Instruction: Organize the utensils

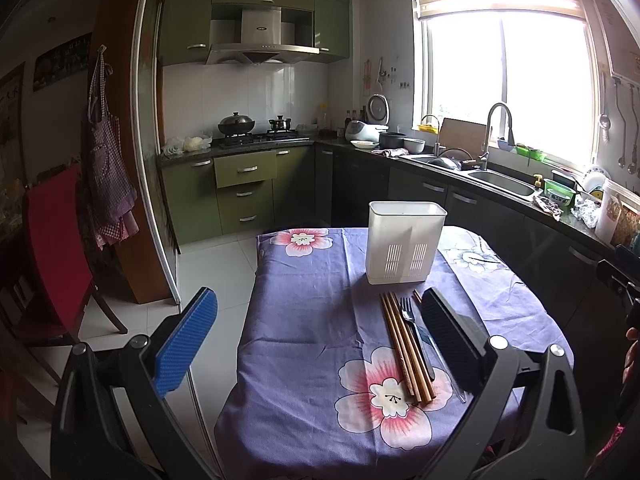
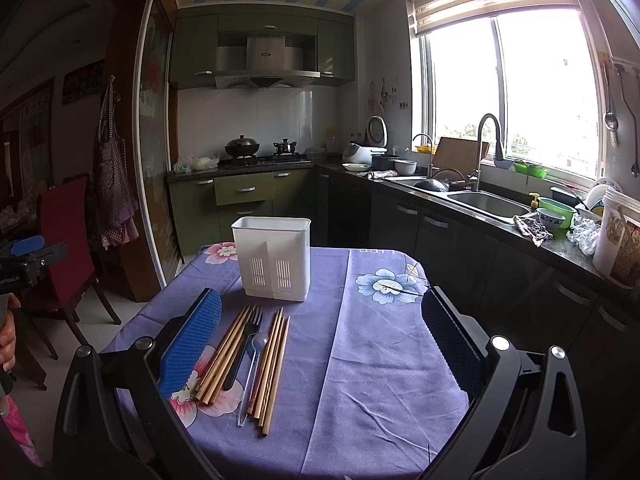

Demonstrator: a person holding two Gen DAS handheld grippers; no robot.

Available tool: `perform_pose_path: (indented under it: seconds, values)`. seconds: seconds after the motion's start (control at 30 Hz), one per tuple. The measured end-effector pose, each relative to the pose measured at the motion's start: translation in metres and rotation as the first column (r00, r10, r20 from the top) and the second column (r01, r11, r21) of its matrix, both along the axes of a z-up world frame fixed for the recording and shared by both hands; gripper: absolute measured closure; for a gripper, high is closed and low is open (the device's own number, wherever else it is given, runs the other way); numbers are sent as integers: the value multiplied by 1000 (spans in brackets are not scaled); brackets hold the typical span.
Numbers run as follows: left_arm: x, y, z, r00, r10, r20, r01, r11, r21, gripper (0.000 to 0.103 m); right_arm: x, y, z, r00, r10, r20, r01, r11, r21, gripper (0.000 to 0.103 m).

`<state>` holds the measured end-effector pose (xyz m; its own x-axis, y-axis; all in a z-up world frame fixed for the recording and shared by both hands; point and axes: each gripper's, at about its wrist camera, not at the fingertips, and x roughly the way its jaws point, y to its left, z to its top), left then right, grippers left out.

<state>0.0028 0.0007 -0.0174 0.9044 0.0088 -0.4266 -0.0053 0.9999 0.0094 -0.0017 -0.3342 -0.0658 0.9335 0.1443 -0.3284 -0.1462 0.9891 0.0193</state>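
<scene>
Utensils lie in a loose row on the purple flowered cloth [image 2: 360, 340] that covers the worktop, all pointing roughly toward 12 o'clock, at the white slotted holder [image 2: 274, 258] standing upright just beyond their far tips. In the right wrist view the row runs, from 9 o'clock to 3 o'clock: a bundle of brown chopsticks [image 2: 226, 354], a black fork [image 2: 244, 346] with its tines toward the holder, a clear plastic spoon [image 2: 251, 376], then a second bundle of chopsticks [image 2: 274, 364]. The fork rests against the first bundle; the spoon sits between the fork and the second bundle.

Right gripper [image 2: 322, 344] hovers above the cloth with its jaws spread wide and nothing between them; its blue pad [image 2: 192, 344] stands at 9 o'clock of the chopsticks, just beside them, and the black pad [image 2: 452, 344] is well apart at 3 o'clock.

Left gripper [image 1: 320, 340] is likewise wide open and empty. From its camera the holder [image 1: 404, 244] sits at 1 o'clock, and chopsticks [image 1: 404, 352] and the fork [image 1: 412, 320] lie just inside the black pad [image 1: 452, 332], which hides the other utensils. Its blue pad [image 1: 188, 340] hangs past the cloth's edge, over the tiled floor [image 1: 216, 272]

Beyond the worktop, a sink [image 2: 486, 202] lies at 2 o'clock
</scene>
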Motion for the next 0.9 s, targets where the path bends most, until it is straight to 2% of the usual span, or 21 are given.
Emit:
perform_pose_path:
  seconds: [0.9]
  values:
    - [0,1,-5,1000,-3,-7,3,1000,-1,6,3,2,-3,1000,4,-11,-4,1000,4,4]
